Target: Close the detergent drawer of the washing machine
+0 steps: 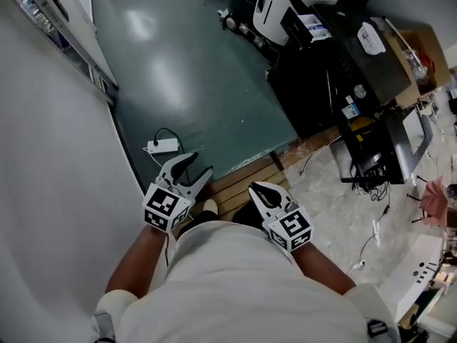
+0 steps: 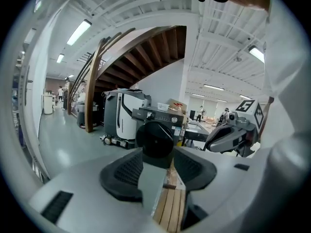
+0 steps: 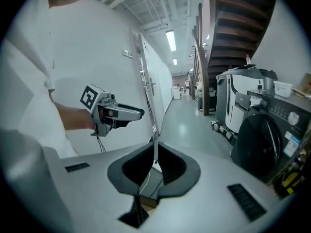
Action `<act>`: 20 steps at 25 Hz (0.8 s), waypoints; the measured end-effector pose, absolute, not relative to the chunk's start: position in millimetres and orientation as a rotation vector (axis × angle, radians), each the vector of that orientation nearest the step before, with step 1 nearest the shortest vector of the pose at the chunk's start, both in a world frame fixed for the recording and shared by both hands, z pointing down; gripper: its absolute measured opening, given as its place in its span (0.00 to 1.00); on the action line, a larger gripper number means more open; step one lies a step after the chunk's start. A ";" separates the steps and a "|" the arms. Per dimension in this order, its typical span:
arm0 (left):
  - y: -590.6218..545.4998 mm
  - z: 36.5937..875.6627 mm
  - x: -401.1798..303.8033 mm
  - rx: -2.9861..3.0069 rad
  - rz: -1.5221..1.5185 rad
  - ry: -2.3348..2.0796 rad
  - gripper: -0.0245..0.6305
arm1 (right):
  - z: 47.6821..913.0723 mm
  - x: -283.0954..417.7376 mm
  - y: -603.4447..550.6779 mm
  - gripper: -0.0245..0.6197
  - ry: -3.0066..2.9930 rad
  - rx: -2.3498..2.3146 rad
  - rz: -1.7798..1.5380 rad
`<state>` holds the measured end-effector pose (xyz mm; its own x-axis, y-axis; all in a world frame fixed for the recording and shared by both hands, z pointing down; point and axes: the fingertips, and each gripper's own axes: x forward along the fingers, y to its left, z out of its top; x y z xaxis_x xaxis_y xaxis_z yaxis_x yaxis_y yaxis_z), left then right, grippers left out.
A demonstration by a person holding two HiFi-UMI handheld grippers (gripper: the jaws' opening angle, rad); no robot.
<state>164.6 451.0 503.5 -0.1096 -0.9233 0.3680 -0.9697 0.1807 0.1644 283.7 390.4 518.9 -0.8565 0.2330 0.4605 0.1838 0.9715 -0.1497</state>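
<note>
The dark washing machine (image 1: pixel 314 91) stands ahead to the right, well beyond both grippers. In the left gripper view its round door (image 2: pixel 155 137) shows between the jaws; in the right gripper view the washing machine (image 3: pixel 265 140) is at the right edge. Its detergent drawer is too small to make out. My left gripper (image 1: pixel 200 166) is held near my body, open and empty, with nothing between its pads (image 2: pixel 129 171). My right gripper (image 1: pixel 255 188), beside it, is shut on nothing, its fingertips meeting (image 3: pixel 156 152). Each gripper shows in the other's view: the right gripper (image 2: pixel 209 146), the left gripper (image 3: pixel 141 112).
A white power strip (image 1: pixel 163 146) with its cable lies on the green floor. Wooden slats (image 1: pixel 243 184) are under my feet. A white wall (image 1: pixel 57 156) runs along the left. A white machine (image 1: pixel 285 6), a cardboard box (image 1: pixel 425 48) and a cable-strewn desk (image 1: pixel 389 156) crowd the right. A wooden staircase (image 2: pixel 141 52) rises behind.
</note>
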 end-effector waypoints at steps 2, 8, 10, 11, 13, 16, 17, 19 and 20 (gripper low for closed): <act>454.9 496.6 148.9 1.768 0.151 -2.090 0.34 | 513.7 272.5 394.4 0.05 -2.608 -0.317 0.131; 450.4 501.4 116.7 1.725 0.099 -2.091 0.33 | 513.8 233.8 382.7 0.05 -2.584 -0.330 0.143; 444.8 505.9 104.9 1.711 0.092 -2.092 0.33 | 518.5 219.2 376.2 0.05 -2.573 -0.343 0.134; 441.9 508.1 97.8 1.702 0.092 -2.092 0.33 | 521.4 211.5 372.5 0.05 -2.568 -0.350 0.131; 435.7 511.9 79.9 1.684 0.096 -2.093 0.33 | 527.3 193.1 363.7 0.05 -2.558 -0.365 0.139; 420.9 514.4 44.5 1.654 0.100 -2.097 0.33 | 531.0 156.1 344.2 0.05 -2.560 -0.388 0.148; 413.5 513.4 32.5 1.648 0.103 -2.100 0.33 | 530.2 142.9 335.7 0.05 -2.564 -0.395 0.146; 395.9 509.1 10.0 1.641 0.115 -2.100 0.33 | 526.9 118.9 318.3 0.05 -2.569 -0.404 0.158; 385.6 505.2 -0.8 1.641 0.120 -2.098 0.32 | 524.1 108.1 309.3 0.05 -2.569 -0.408 0.170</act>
